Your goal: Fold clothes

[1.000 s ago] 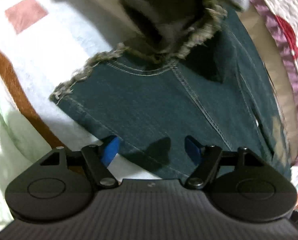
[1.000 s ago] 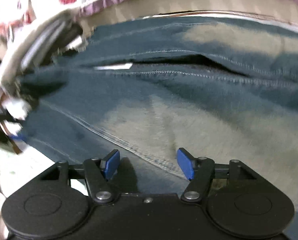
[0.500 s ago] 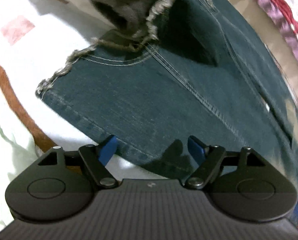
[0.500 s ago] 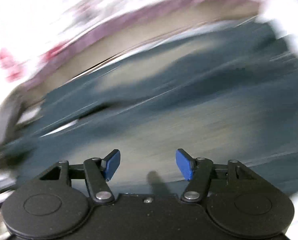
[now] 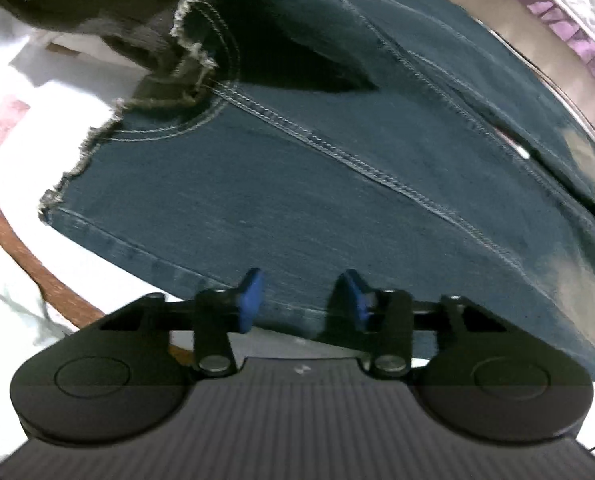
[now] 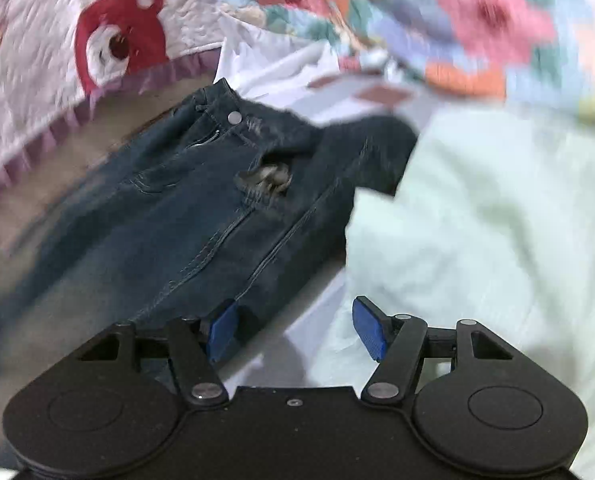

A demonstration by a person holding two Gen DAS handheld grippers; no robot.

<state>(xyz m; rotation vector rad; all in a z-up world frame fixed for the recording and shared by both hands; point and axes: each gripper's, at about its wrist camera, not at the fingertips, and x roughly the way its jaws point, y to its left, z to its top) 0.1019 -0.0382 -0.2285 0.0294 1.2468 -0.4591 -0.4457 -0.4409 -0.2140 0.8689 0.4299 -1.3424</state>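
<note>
Dark blue jeans point(image 5: 297, 184) lie spread on white bedding, with a frayed hem point(image 5: 85, 156) at the upper left of the left wrist view. My left gripper point(image 5: 303, 300) points down at the near side edge of one leg. Its jaws are closing, the denim edge lies between the blue pads point(image 5: 251, 300), and a gap still shows. In the right wrist view the jeans point(image 6: 185, 216) show their waist button point(image 6: 233, 117) and a ripped hole point(image 6: 265, 178). My right gripper point(image 6: 297, 328) stands open over the jeans' edge, with nothing gripped.
A pale green garment point(image 6: 477, 220) lies right of the jeans. A floral quilt point(image 6: 477, 20) and a pink blanket with a red bear point(image 6: 121, 40) are bunched behind. A brown strip point(image 5: 29, 256) crosses the white sheet point(image 5: 37, 92) on the left.
The left jaws have narrowed over the denim edge after sliding along the leg. The right gripper has swung away from close above the denim; waistband and green garment have come into view.
</note>
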